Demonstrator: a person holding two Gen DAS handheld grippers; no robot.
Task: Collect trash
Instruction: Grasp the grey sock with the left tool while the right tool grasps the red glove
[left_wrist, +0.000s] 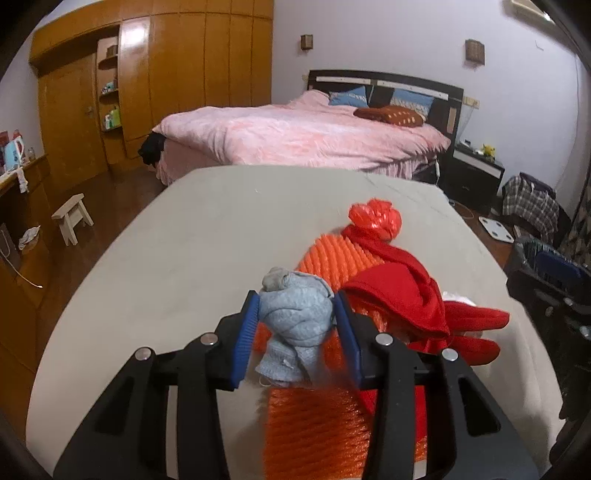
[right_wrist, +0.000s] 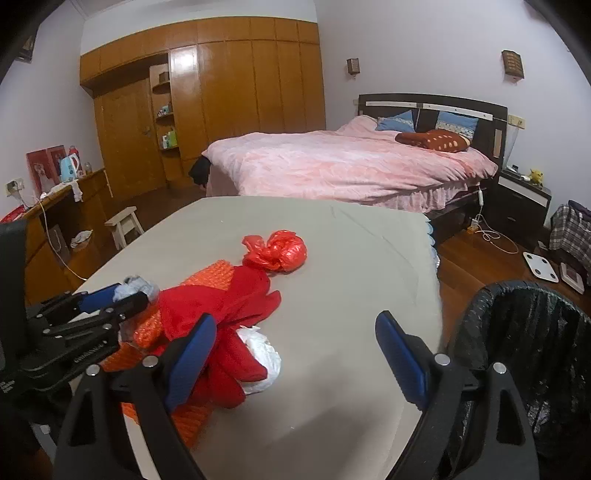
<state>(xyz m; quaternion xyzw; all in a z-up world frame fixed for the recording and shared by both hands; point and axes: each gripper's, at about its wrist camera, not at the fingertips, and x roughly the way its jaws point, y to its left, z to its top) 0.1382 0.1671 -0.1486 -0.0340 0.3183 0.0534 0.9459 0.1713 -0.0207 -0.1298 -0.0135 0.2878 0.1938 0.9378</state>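
Now my left tongs (left_wrist: 295, 317) squeeze a grey wad of cloth (left_wrist: 295, 314) atop the orange netting (left_wrist: 325, 258) on the table (left_wrist: 166, 258). My right tongs (right_wrist: 295, 354) gape, holding nothing (the bin (right_wrist: 524, 332) waits right). I should lift straight up, gripping firmly, so nothing snags.

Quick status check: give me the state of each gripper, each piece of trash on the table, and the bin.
left gripper: fingers closed on the grey cloth wad
grey cloth wad: bunched, gripped, over the orange mesh
right gripper: open, nothing between its fingers
orange mesh: lying flat on the table
red cloth: crumpled, draped over the mesh
red plastic bag: knotted, lying apart
white bag: crumpled, partly under red cloth
bin: black liner, mouth open
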